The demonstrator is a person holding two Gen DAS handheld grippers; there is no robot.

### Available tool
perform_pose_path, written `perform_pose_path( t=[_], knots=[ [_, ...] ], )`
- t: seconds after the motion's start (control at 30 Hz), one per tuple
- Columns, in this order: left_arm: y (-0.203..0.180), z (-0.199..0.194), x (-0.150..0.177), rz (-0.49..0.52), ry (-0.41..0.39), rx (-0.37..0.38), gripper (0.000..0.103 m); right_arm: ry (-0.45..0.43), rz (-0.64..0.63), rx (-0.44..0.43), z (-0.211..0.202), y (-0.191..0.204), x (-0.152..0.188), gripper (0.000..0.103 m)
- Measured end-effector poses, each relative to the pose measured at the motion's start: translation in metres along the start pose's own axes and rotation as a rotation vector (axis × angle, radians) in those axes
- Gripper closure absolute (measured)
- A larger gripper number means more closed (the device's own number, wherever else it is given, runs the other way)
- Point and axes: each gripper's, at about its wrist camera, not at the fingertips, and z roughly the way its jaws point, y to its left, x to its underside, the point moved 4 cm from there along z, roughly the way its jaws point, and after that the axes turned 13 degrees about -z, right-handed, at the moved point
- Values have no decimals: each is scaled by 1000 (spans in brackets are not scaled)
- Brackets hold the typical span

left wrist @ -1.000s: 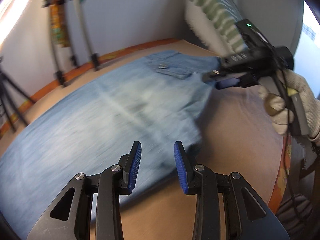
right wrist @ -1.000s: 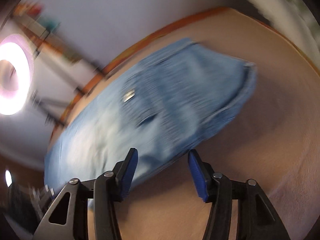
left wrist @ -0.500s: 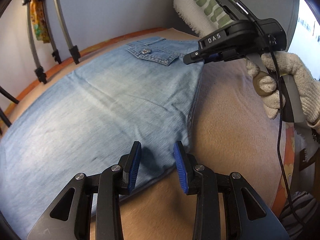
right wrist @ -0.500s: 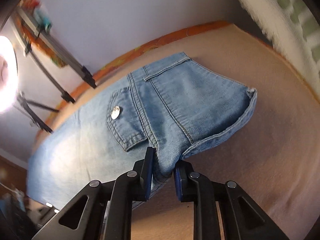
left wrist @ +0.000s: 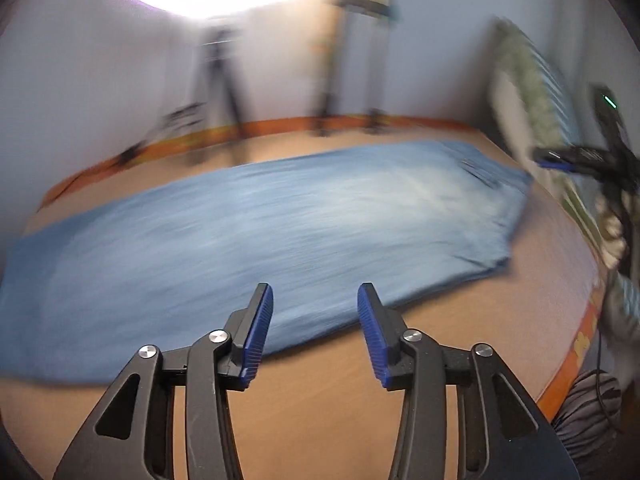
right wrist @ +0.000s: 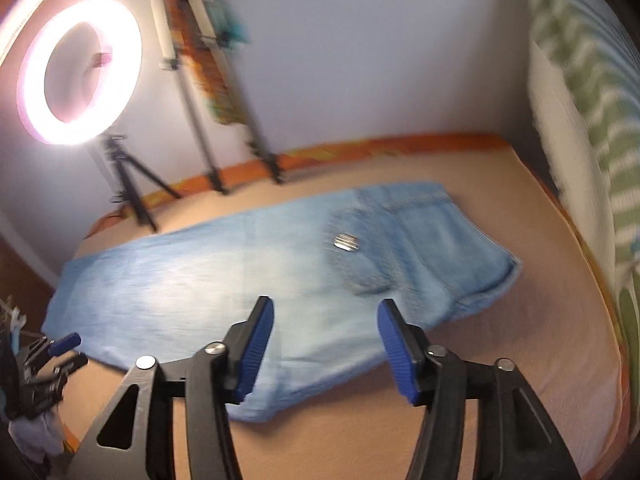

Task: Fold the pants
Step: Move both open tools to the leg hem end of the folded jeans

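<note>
The blue jeans [right wrist: 248, 272] lie flat on the bed [right wrist: 520, 360], folded long. Both the left gripper [left wrist: 315, 328] and the right gripper [right wrist: 326, 340] have jaws opening, holding nothing. Denim looks soft, thick and floppy. Grab it at the leg end.

On the bed [right wrist: 500, 380] you have bare tan cover all along the near side of the jeans [right wrist: 248, 276], and a wide strip between their waist end and the striped pillow [right wrist: 592, 128], which walls off that side. At the far edge, tripod legs [right wrist: 132, 196] and what look like blurred stand poles [right wrist: 208, 152] block the way beyond. Your other tool [right wrist: 52, 356] stands just off the leg end.
</note>
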Motion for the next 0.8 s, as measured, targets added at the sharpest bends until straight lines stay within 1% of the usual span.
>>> perform_pose_path(
  t=[0.03, 0.07, 0.2, 0.23, 0.27, 0.3, 0.37, 0.43, 0.47, 0.5, 0.57, 0.6, 0.67, 0.8],
  knots=[
    [16, -6, -1, -34, -8, -17, 58, -18, -21, -16, -6, 14, -6, 40],
    [46, -17, -1, -95, -19, -47, 58, -32, -46, -32, -11, 28, -12, 38],
    [133, -47, 6, -255, -47, -130, 57, -69, -139, -96, -18, 85, -29, 34],
    [144, -51, 7, -278, -52, -145, 55, -75, -167, -117, -18, 104, -33, 33],
    [168, -59, 9, -316, -65, -174, 53, -78, -187, -131, -17, 118, -37, 32],
    [179, -63, 10, -335, -73, -189, 51, -81, -210, -145, -16, 135, -40, 32],
    [216, -74, 15, -407, -89, -227, 51, -90, -259, -178, -11, 172, -47, 30],
    [241, -79, 18, -470, -96, -236, 51, -91, -297, -204, -3, 202, -50, 29],
    [261, -83, 20, -513, -102, -241, 51, -89, -316, -220, 2, 219, -52, 29],
    [273, -85, 21, -544, -105, -248, 50, -87, -327, -230, 6, 230, -53, 29],
    [300, -88, 24, -606, -113, -254, 47, -76, -363, -263, 19, 263, -55, 29],
    [306, -88, 24, -627, -116, -256, 46, -72, -380, -273, 25, 275, -56, 29],
    [334, -89, 26, -695, -131, -259, 46, -63, -412, -290, 37, 301, -58, 29],
    [370, -83, 27, -808, -154, -250, 46, -50, -469, -322, 56, 346, -59, 29]
  ],
)
